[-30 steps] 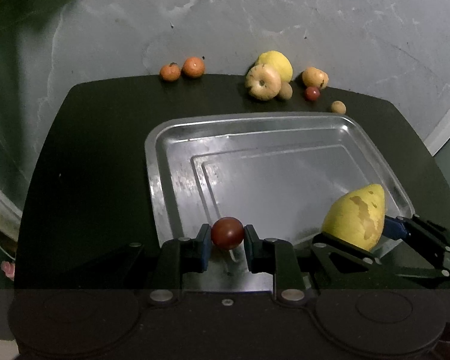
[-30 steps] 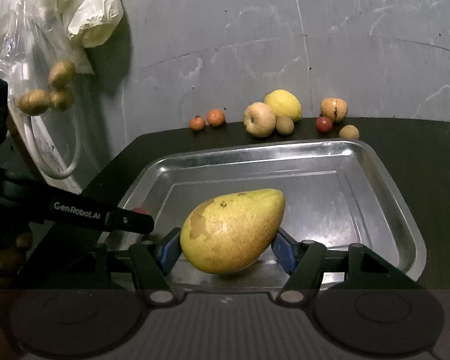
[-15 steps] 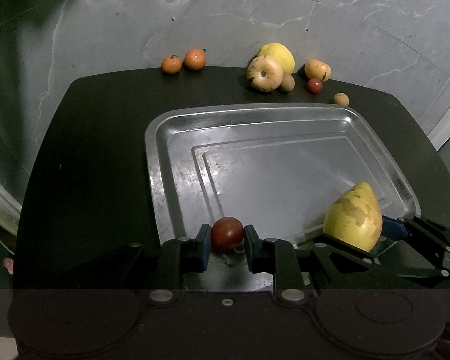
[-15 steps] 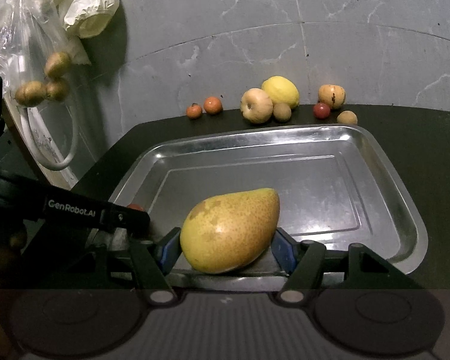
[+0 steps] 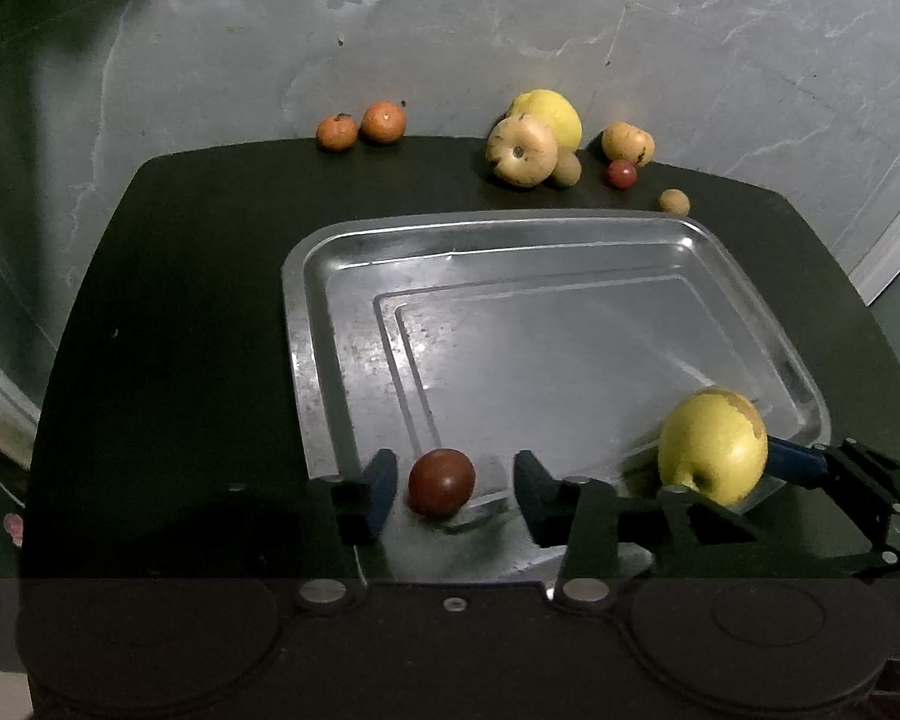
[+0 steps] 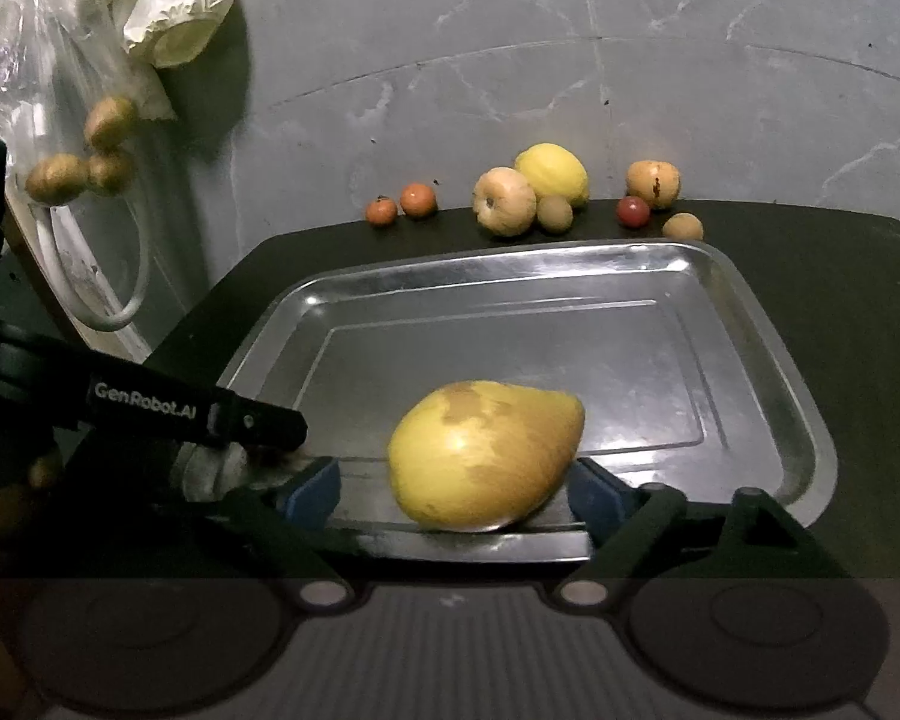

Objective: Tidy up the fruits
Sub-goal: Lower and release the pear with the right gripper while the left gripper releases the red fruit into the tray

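Low in the left wrist frame, the left gripper [image 5: 455, 483] stands released, its jaws clear of the plum [image 5: 441, 482] resting on the tray [image 5: 354, 360], apparently to leave it there. The right gripper [image 6: 457, 489] also looks released around the pear [image 6: 485, 455], low centre on the tray's near edge; more fruit waits along the desk [image 5: 168, 300] at the frame's top.

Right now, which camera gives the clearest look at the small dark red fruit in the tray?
The left wrist view: the dark red fruit sits sharp and unobstructed between the open left gripper fingers on the tray. In the right wrist view the left gripper's finger hides it.
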